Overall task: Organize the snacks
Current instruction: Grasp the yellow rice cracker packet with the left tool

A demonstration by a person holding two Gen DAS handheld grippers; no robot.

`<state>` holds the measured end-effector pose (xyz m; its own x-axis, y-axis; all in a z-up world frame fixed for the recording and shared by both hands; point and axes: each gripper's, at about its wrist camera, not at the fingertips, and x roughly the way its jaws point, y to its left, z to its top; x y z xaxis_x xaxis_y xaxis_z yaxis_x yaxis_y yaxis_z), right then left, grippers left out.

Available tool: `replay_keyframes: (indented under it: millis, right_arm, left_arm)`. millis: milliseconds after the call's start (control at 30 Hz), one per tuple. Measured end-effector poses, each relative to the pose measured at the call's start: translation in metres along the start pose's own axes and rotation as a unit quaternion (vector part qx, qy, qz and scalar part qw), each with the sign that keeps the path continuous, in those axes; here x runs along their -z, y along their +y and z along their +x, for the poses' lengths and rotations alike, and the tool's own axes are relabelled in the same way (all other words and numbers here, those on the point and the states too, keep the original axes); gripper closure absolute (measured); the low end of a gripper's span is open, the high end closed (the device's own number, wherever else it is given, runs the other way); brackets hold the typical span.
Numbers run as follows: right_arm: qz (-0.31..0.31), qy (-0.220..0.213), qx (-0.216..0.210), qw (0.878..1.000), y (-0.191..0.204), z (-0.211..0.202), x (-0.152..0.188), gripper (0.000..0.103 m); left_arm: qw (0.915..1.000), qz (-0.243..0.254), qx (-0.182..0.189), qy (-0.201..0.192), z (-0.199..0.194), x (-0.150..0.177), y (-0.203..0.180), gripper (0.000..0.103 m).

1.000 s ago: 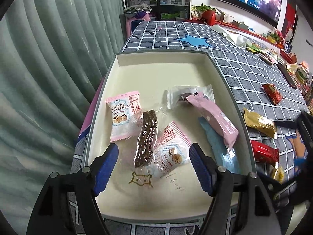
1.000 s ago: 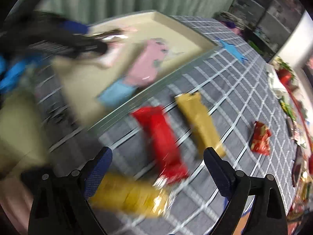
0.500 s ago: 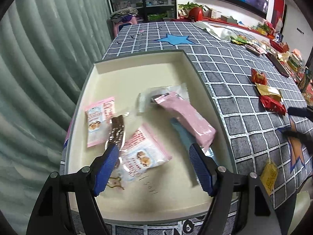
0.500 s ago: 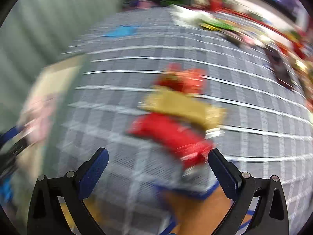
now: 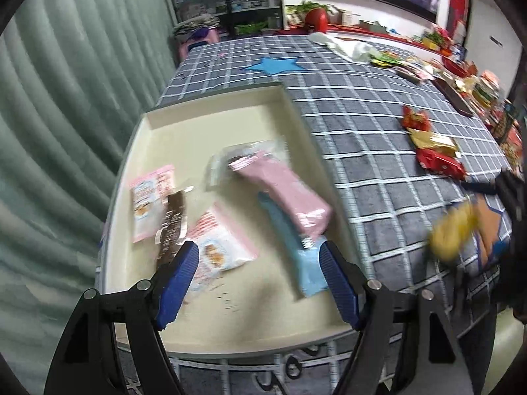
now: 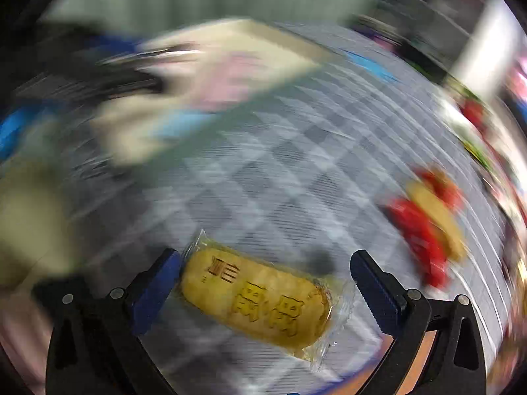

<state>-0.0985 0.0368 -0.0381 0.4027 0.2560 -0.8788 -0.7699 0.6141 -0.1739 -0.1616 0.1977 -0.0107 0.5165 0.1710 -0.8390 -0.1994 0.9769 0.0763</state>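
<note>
A cream tray on the checked tablecloth holds several wrapped snacks: a pink bar, a light blue bar, a brown twist and pink-and-white packets. My left gripper is open and empty above the tray's near end. My right gripper has its jaws wide apart with a yellow wrapped cake between them, touching the left pad. The cake shows as a yellow blur in the left wrist view. The right wrist view is heavily blurred.
A red packet, a gold packet and another red packet lie together on the cloth right of the tray, also in the right wrist view. More snacks crowd the far right edge. A curtain hangs at the left.
The right gripper swung quickly and now has the yellow cake between its fingers, off the cloth. The left gripper drew back slightly and turned right; the red and gold packets now sit farther right.
</note>
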Motion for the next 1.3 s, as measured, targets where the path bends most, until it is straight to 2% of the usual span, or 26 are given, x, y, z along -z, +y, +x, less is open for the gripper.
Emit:
replay_keyframes:
  millis: [33, 100, 167, 233, 333, 367, 433, 500, 600, 633, 700, 733, 933, 967, 1067, 1100, 1133, 1300]
  right_arm:
    - [0.059, 0.006, 0.01, 0.998, -0.025, 0.0, 0.002, 0.0]
    - [0.15, -0.007, -0.019, 0.988, -0.066, -0.007, 0.013, 0.0]
    - [0.237, -0.015, -0.03, 0.971, -0.101, -0.015, 0.033, 0.0]
    - [0.307, -0.013, -0.012, 0.952, -0.128, -0.02, 0.055, 0.0]
    - [0.378, -0.001, 0.0, 0.926, -0.156, -0.019, 0.088, 0.0]
    - [0.38, -0.011, 0.009, 0.925, -0.157, -0.024, 0.095, 0.0]
    - [0.377, 0.001, 0.04, 0.925, -0.159, -0.026, 0.104, 0.0]
    - [0.359, 0.01, 0.06, 0.931, -0.156, -0.029, 0.109, 0.0]
    - [0.323, 0.017, 0.087, 0.942, -0.144, -0.033, 0.112, 0.0]
    - [0.325, 0.012, 0.085, 0.942, -0.143, -0.033, 0.111, 0.0]
    - [0.325, 0.006, 0.083, 0.942, -0.149, -0.036, 0.116, 0.0]
    - [0.321, 0.005, 0.083, 0.943, -0.148, -0.037, 0.116, 0.0]
    - [0.311, -0.007, 0.084, 0.947, -0.145, -0.034, 0.119, 0.0]
    - [0.309, -0.009, 0.084, 0.947, -0.145, -0.034, 0.119, 0.0]
    - [0.306, -0.014, 0.084, 0.948, -0.147, -0.032, 0.118, 0.0]
    - [0.305, -0.014, 0.084, 0.949, -0.147, -0.033, 0.118, 0.0]
    - [0.304, -0.015, 0.084, 0.949, -0.147, -0.033, 0.118, 0.0]
    - [0.295, -0.012, 0.077, 0.952, -0.147, -0.033, 0.118, 0.0]
  left_arm:
    - [0.9999, 0.011, 0.007, -0.004, -0.002, -0.001, -0.009, 0.024]
    - [0.9993, 0.03, 0.02, -0.008, -0.004, -0.002, -0.024, 0.023]
    - [0.9976, 0.058, 0.034, -0.012, -0.006, -0.005, -0.045, 0.022]
    - [0.9947, 0.093, 0.042, -0.018, -0.006, -0.008, -0.071, 0.022]
    - [0.9871, 0.151, 0.046, -0.029, -0.007, -0.012, -0.112, 0.022]
    - [0.984, 0.168, 0.049, -0.033, -0.008, -0.013, -0.123, 0.022]
    - [0.975, 0.21, 0.06, -0.042, -0.008, -0.015, -0.151, 0.021]
    - [0.9635, 0.253, 0.066, -0.055, -0.004, -0.018, -0.178, 0.02]
    - [0.9454, 0.312, 0.051, -0.077, 0.007, -0.021, -0.213, 0.02]
    - [0.9399, 0.33, 0.05, -0.071, 0.014, -0.023, -0.224, 0.02]
    - [0.9371, 0.341, 0.052, -0.052, 0.025, -0.027, -0.236, 0.02]
    - [0.9369, 0.343, 0.055, -0.037, 0.032, -0.028, -0.24, 0.02]
    - [0.9487, 0.307, 0.075, -0.003, 0.045, -0.041, -0.244, 0.02]
    - [0.9513, 0.297, 0.081, 0.003, 0.045, -0.042, -0.242, 0.023]
    - [0.9566, 0.26, 0.127, 0.035, 0.045, -0.042, -0.233, 0.051]
    - [0.9594, 0.248, 0.127, 0.041, 0.043, -0.041, -0.23, 0.058]
    - [0.9625, 0.24, 0.12, 0.041, 0.043, -0.039, -0.227, 0.06]
    - [0.9818, 0.172, 0.072, 0.035, 0.042, -0.029, -0.185, 0.061]
